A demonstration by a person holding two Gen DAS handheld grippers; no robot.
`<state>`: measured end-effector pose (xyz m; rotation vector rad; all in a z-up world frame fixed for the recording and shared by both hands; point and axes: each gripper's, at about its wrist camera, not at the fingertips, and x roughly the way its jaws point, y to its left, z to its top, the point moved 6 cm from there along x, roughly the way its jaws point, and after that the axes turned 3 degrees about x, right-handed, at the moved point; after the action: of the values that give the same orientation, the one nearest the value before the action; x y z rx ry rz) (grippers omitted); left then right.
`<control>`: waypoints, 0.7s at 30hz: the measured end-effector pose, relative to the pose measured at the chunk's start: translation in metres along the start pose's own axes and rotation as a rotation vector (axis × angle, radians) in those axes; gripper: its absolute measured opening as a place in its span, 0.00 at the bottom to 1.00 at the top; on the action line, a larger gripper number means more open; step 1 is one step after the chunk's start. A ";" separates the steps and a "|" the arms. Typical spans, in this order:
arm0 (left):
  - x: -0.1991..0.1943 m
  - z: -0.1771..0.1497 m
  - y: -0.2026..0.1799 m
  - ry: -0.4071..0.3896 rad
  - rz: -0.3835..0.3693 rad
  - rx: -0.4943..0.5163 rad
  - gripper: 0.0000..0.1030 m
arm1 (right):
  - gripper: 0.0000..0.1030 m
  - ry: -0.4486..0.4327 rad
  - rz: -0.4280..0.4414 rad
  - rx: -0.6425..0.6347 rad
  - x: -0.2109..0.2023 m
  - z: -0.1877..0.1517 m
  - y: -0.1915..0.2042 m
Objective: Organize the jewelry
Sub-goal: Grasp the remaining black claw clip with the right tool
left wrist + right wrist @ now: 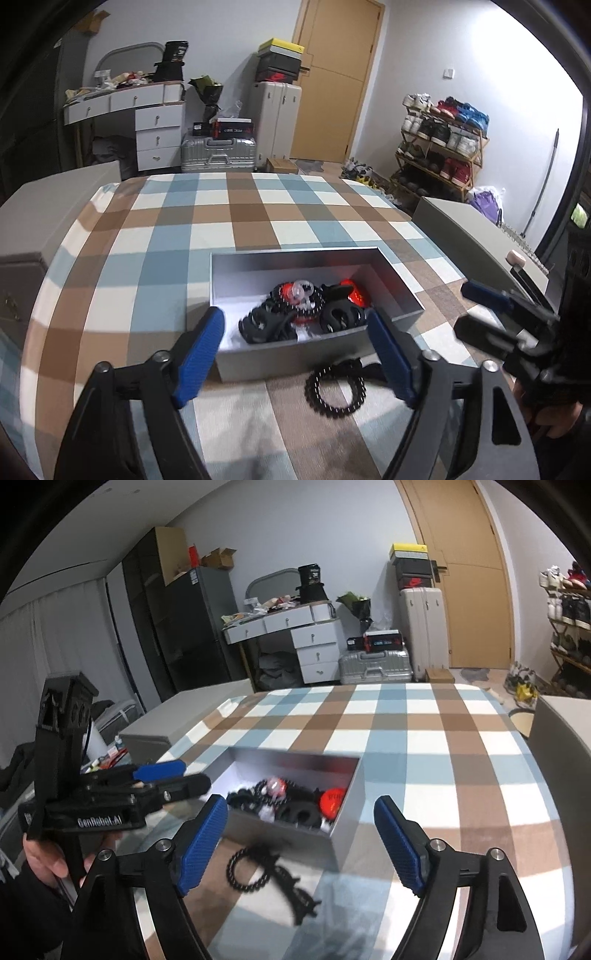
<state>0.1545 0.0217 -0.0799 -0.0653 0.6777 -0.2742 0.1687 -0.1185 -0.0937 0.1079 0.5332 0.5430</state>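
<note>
The left gripper (295, 354) hangs with its blue-padded jaws spread wide and nothing between them, poised over the near wall of a shallow grey rectangular cardboard box (402, 291). The box sits on a bench covered by a blue, brown and white checked cloth (229, 218). Inside it lie black plastic claw hair clips (341, 314), a black beaded string (291, 301), a clear plastic piece (301, 290) and a bright red item (356, 293), all heaped together.

Just outside the box's near wall, a black beaded bracelet (334, 389) lies looped on the cloth, and in the right wrist view a black claw clip (295, 895) lies touching it. The right gripper (301, 843) likewise hovers with its jaws spread and empty, above the bracelet and the box's near corner.
</note>
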 end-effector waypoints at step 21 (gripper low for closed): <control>-0.009 -0.063 0.010 0.092 0.043 -0.087 0.78 | 0.65 0.225 -0.017 -0.082 0.036 -0.056 0.011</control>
<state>0.1107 0.0361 -0.1246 -0.1217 0.7814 -0.2077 0.1616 -0.0929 -0.1559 -0.0367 0.7298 0.5627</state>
